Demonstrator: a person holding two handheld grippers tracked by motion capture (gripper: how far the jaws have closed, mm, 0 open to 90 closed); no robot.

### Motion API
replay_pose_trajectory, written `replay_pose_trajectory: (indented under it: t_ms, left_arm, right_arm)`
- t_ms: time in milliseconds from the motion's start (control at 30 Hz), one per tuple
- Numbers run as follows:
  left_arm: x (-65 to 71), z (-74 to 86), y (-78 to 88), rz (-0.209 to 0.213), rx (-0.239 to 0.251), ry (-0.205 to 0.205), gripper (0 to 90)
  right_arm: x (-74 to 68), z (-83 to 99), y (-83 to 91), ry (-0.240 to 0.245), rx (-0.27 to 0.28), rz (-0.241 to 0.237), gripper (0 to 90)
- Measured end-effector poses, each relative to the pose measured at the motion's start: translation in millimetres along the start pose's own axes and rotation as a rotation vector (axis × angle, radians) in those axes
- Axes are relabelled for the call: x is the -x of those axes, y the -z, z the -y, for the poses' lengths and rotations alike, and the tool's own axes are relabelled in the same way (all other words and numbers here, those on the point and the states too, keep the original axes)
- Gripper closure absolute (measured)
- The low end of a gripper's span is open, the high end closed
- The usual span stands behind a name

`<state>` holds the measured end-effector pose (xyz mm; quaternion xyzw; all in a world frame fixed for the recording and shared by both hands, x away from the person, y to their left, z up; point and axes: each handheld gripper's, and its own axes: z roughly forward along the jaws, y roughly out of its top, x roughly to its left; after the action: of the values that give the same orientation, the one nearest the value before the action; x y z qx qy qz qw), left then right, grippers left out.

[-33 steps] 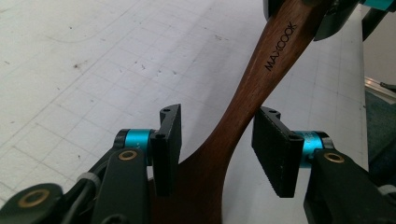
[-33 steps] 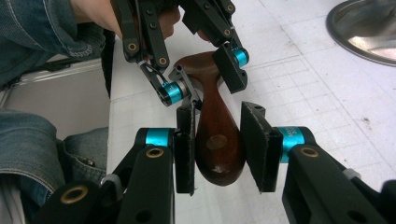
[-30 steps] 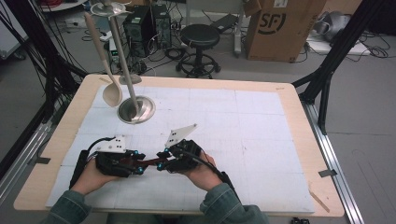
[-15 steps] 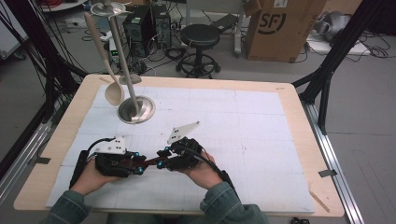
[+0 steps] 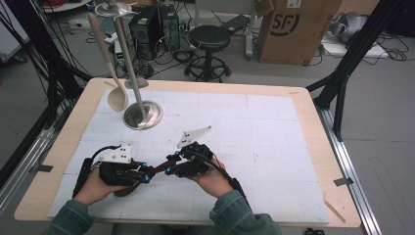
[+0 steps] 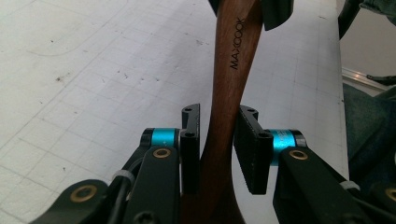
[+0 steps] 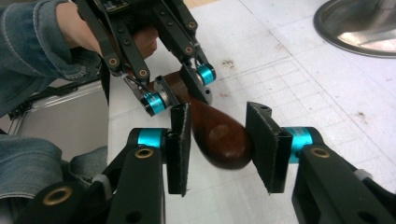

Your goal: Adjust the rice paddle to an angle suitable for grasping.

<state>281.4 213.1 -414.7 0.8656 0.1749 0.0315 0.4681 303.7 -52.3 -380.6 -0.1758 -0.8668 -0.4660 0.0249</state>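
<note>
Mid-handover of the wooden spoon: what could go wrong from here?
The right gripper has just been opening around the bowl of the wooden spoon while the left gripper has been closing on its slim handle; a loose hold could let it pivot or drop. The grippers sit close together and might knock when parting.

I see the left gripper (image 6: pixel 215 140) jaws closing in on the wooden spoon (image 6: pixel 229 93) handle between them. The right gripper (image 7: pixel 218 140) jaws are opening around its bowl end, gaps showing either side.
</note>
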Motion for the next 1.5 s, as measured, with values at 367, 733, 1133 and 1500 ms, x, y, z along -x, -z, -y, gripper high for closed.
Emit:
replay_pose_trajectory:
  t_ms: [367,733,1133,1500]
  left_arm:
    - [2.0,-1.7,0.1,0.010,0.029,0.006,76.1]
    - [3.4,-5.9,-0.9,0.014,0.047,0.014,77.3]
    - [1.1,-8.3,2.9,0.050,0.067,0.052,71.6]
    - [1.2,-13.3,5.4,0.058,0.070,0.049,72.0]
  right_arm:
    - [3.0,2.1,-1.3,-0.048,0.013,-0.004,58.3]
    - [5.5,2.9,-2.2,-0.091,0.020,-0.017,59.1]
    - [7.2,2.2,3.5,-0.117,0.051,-0.089,69.3]
    - [4.1,-0.3,7.7,-0.080,0.081,-0.113,73.3]
